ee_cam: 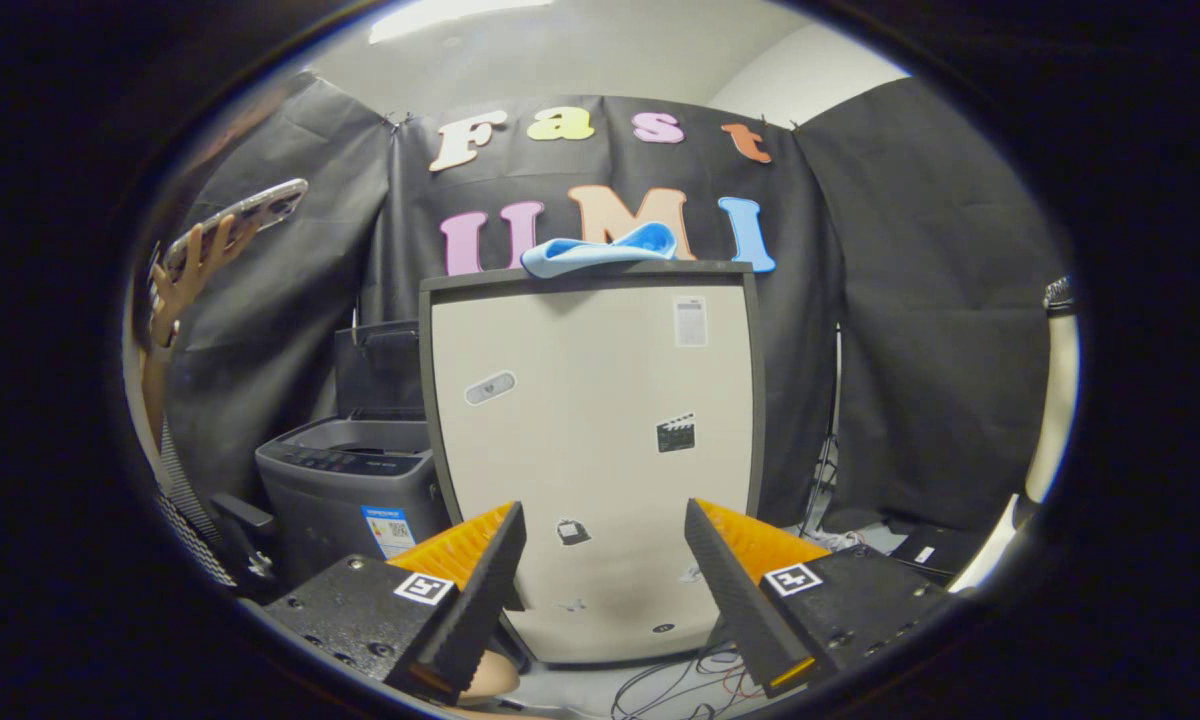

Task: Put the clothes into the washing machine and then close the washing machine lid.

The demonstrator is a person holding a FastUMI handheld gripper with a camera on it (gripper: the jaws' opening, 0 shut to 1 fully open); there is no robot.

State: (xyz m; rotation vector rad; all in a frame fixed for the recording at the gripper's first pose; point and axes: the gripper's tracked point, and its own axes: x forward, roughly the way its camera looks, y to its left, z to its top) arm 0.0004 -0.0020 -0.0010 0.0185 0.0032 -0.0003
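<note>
Plainly, nothing is in hand yet.
Gripper: the gripper point(605, 575) has its two fingers spread wide with nothing between them, aimed at the front of the beige cabinet point(590, 450).
Clothes: a light blue cloth point(600, 250) lies in a loose fold on the cabinet's dark top edge, far beyond the fingers and high above them.
Washing machine: the grey washing machine point(345, 495) stands low at the left, just beside the cabinet; its lid point(375, 365) is up and the tub opening faces upward.
Bystander: a hand point(195, 265) at the far left holds up a phone point(240, 215).
Floor: loose cables point(675, 685) lie near the cabinet's foot.
Step in hand: by my reading, reaching for the cloth.
How to do it well: lift the fingers to the height of the top edge, keep them spread until the raised fold sits between them, then close on the bulk of the fabric rather than a thin hem.
Risk: a shallow pinch may slip, or push the cloth off the far side.
After that: carry it left and low over the open tub.
</note>
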